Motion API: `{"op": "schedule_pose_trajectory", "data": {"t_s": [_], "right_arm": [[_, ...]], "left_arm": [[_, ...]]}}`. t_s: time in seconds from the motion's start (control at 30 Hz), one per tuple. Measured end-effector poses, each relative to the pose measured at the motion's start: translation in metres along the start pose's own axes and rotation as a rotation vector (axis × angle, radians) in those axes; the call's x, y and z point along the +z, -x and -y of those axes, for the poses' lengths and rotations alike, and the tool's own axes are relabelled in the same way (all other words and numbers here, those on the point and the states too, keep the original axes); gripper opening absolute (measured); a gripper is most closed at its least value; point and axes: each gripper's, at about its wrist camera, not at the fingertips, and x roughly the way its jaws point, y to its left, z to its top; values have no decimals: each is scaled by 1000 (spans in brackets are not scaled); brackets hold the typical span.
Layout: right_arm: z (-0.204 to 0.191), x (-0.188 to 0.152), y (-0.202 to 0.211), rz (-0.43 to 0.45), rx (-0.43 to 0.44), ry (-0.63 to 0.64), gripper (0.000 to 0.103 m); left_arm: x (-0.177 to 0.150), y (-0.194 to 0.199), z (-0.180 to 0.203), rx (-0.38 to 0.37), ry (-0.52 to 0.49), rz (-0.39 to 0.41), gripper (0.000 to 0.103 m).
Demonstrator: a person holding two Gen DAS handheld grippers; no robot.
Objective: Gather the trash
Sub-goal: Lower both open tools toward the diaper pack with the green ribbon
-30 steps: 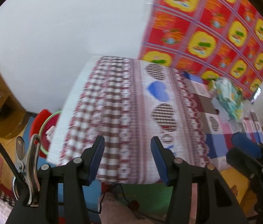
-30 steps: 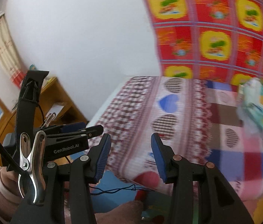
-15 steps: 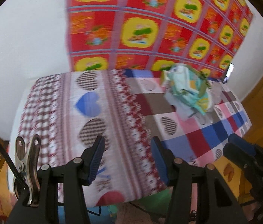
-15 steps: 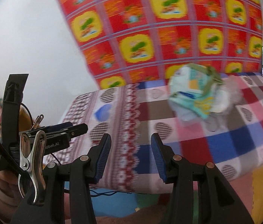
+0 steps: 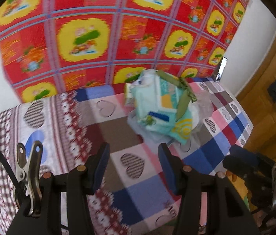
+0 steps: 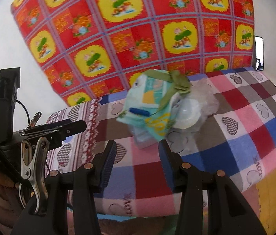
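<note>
A pile of trash [image 5: 161, 107] lies on the bed: pale green and white wrappers, a green ribbon, crumpled clear plastic. The same trash pile [image 6: 157, 109] fills the middle of the right wrist view. My left gripper [image 5: 134, 154] stands open over the blanket, short of the pile and a little left of it, nothing between its blue pads. My right gripper [image 6: 137, 152] is open too, just below the pile's near edge, holding nothing. The right gripper [image 5: 255, 168] shows at the right edge of the left wrist view, and the left gripper [image 6: 40, 131] at the left of the right wrist view.
A checked heart-pattern blanket [image 5: 212, 152] covers the bed. A red and yellow patterned cloth [image 6: 138, 29] hangs on the wall behind. A phone-like object [image 6: 259, 52] leans at the bed's far right corner. Wooden furniture [image 5: 265, 90] stands to the right.
Both views have swept right along the bed, from the wall and the bed's left end to the trash pile, which now sits near the centre. Both grippers stayed open.
</note>
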Motion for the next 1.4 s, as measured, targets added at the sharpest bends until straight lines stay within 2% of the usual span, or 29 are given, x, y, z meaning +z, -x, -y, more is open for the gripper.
{"op": "schedule_pose_trajectory", "data": {"t_s": [0.27,0.43,0.83,1.03,1.2,1.4], "right_arm": [[36,21,-8,7,-3,-44,46],[58,34,-15,-6,8,-43,46],[109,66,-41,-22,97,-26,46],[125,74,-54,-36,137,-43,46],[127,79,-64,-49,166,-33,46],[132,81,-70,-59,189,-34,46]], "left_arm": [[28,-30,36,-25,-74,-46,54],[38,-53,55,-16,-114,-78,54],[51,-110,71,72,-91,-170,54],[52,-121,80,118,-135,-185,54],[50,-127,83,148,-154,-195,46],[51,-134,84,185,-172,-209,46]]}}
